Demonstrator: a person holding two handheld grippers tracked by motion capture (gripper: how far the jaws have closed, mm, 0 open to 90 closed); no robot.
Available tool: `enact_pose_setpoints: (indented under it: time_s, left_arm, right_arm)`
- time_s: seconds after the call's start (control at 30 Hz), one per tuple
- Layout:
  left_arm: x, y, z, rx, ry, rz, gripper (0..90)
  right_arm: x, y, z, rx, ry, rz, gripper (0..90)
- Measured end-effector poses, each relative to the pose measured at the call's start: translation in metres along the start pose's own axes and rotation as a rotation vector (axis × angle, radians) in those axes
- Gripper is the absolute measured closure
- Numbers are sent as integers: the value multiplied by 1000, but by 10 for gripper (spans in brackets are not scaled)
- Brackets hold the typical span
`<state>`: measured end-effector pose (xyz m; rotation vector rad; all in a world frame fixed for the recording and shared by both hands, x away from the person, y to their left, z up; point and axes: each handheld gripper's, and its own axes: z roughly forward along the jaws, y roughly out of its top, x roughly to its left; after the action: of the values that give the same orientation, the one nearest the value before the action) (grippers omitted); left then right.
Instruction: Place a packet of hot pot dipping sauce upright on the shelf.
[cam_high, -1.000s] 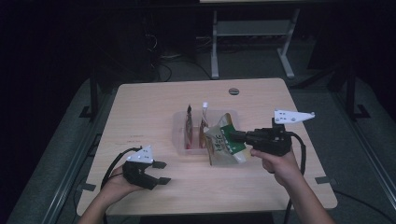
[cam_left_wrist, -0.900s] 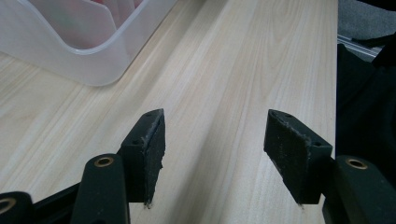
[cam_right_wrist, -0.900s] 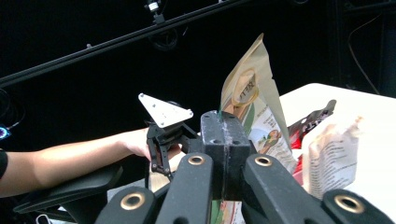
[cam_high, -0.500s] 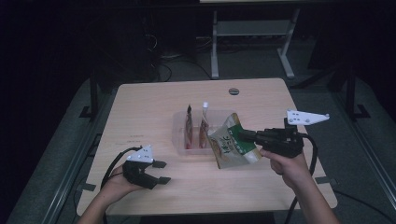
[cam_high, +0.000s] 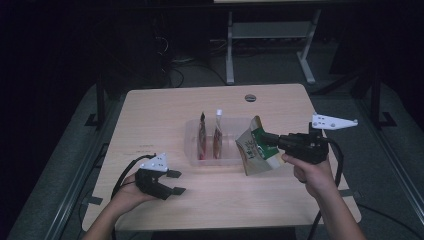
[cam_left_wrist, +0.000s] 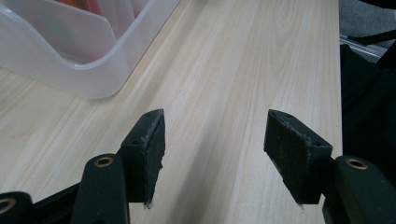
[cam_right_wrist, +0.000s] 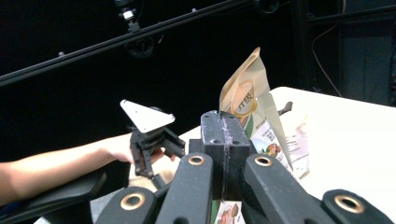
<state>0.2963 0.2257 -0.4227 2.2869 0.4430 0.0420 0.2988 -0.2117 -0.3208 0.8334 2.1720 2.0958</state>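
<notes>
- Nearest the person, the left gripper (cam_high: 172, 182) rests on the table (cam_high: 165, 107) at the front left, jaws spread with nothing but bare wood between them; in the left gripper view the pads (cam_left_wrist: 154, 140) frame empty tabletop just short of the clear plastic bin (cam_left_wrist: 70, 60).
- On the other side, the right gripper (cam_high: 267, 139) holds a green-and-tan snack pouch (cam_high: 257, 150) by its edge, jaws pressed tight on the thin film. The pouch hangs tilted beside the bin's right end, its lower corner at or just above the table.
- The right gripper view shows the jaws closed flat on the pouch (cam_right_wrist: 250, 107), most of the bag standing free above the pinch.
- Further in, the bin (cam_high: 192, 142) already holds two upright packets (cam_high: 202, 137), leaving a narrow open slot on the right.
- Risks, as I judge them: the grip is on one edge only, so the floppy pouch may swing or twist and catch on the bin wall rather than drop into the slot.
- A push against that wall could slide the light bin, since the left gripper is not steadying it, or knock over the standing packets.
- Slick film may also slip out of the pinch.
</notes>
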Motion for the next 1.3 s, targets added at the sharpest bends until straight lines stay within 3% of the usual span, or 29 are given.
enact_pose_setpoints:
  time_s: [0.53, 1.03, 1.3]
  left_arm:
    - [0, -9, -9, -6, 30, -26, 383]
    - [-2, -21, -20, 5, 67, -70, 383]
    - [-2, -25, -22, 6, 73, -75, 383]
  right_arm:
    - [-30, 16, 22, -15, -72, 17, 900]
    - [-62, 14, 41, 15, -132, 40, 900]
    - [-71, 10, 47, 27, -151, 42, 900]
